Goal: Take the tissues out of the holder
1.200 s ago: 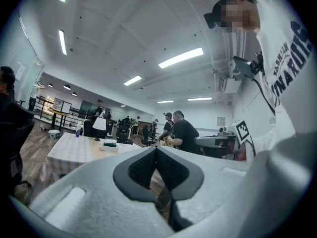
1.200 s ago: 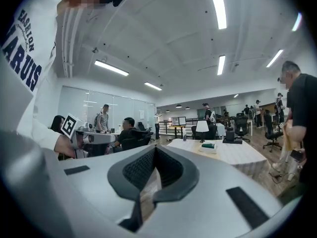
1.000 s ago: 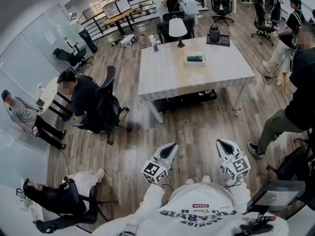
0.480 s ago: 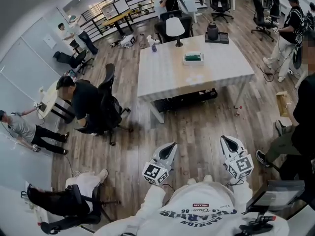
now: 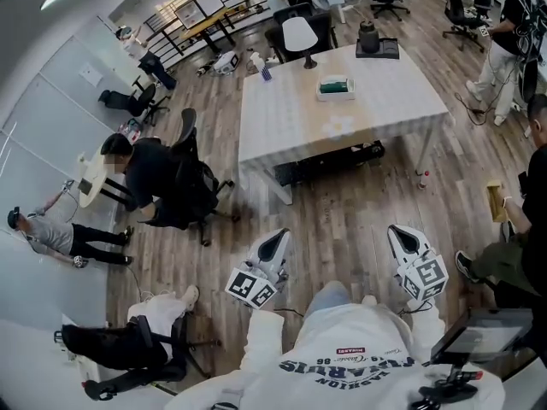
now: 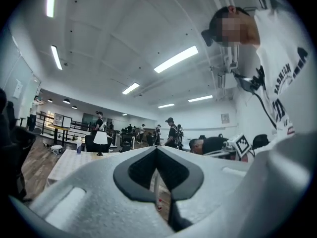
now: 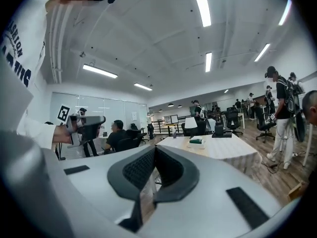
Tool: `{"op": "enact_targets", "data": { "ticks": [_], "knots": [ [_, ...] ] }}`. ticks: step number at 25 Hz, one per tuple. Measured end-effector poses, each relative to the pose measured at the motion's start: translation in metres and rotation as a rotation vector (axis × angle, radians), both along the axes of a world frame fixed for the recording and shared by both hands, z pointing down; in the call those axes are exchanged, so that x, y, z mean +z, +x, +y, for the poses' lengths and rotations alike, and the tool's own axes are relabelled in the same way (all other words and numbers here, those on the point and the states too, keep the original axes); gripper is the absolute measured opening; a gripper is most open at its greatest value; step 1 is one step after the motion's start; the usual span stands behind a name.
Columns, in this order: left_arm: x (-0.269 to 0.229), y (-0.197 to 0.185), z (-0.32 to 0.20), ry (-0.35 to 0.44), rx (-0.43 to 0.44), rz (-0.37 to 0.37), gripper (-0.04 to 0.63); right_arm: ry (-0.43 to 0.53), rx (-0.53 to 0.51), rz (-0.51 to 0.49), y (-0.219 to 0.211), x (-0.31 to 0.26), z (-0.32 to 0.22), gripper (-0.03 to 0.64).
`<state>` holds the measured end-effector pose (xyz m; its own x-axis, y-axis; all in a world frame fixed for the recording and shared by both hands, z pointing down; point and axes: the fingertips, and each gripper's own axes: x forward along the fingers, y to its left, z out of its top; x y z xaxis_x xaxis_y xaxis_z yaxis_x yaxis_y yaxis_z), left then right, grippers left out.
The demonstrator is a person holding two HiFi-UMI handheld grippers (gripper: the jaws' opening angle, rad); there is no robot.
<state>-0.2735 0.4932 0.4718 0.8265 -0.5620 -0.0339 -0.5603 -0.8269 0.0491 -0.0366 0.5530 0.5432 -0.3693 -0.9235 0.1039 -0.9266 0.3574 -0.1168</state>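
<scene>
Tissue holder (image 5: 336, 88) sits on the white surface (image 5: 389, 114) in the upper centre of the head view, well apart from the left claw (image 5: 275, 238) and right claw (image 5: 400, 232), both closed and empty, low over the wood floor (image 5: 342, 207).

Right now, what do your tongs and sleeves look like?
Both the left tongs and right tongs are pale grey shells with dark padded insides, tapering to a point. Each carries a white cube with black square markers. The sweatshirt sleeves are white.
</scene>
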Motion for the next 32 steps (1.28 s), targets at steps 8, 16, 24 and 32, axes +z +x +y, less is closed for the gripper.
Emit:
{"op": "enact_targets", "data": {
  "ticks": [8,16,24,32],
  "knots": [
    [0.018,-0.003,-0.072,-0.141,-0.109,0.098,0.005,-0.013,-0.033,0.013,0.005,0.004,-0.034,0.008],
    [0.027,0.03,-0.153,-0.088,0.02,0.183,0.005,-0.018,-0.005,0.029,0.018,0.01,-0.131,0.008],
    [0.024,0.053,-0.265,-0.002,0.106,0.074,0.005,-0.015,0.027,0.03,0.014,0.0,-0.262,0.008],
    [0.043,0.04,-0.369,-0.101,0.145,0.084,0.005,-0.034,0.06,0.054,0.003,-0.013,-0.387,0.008]
  ]
}}
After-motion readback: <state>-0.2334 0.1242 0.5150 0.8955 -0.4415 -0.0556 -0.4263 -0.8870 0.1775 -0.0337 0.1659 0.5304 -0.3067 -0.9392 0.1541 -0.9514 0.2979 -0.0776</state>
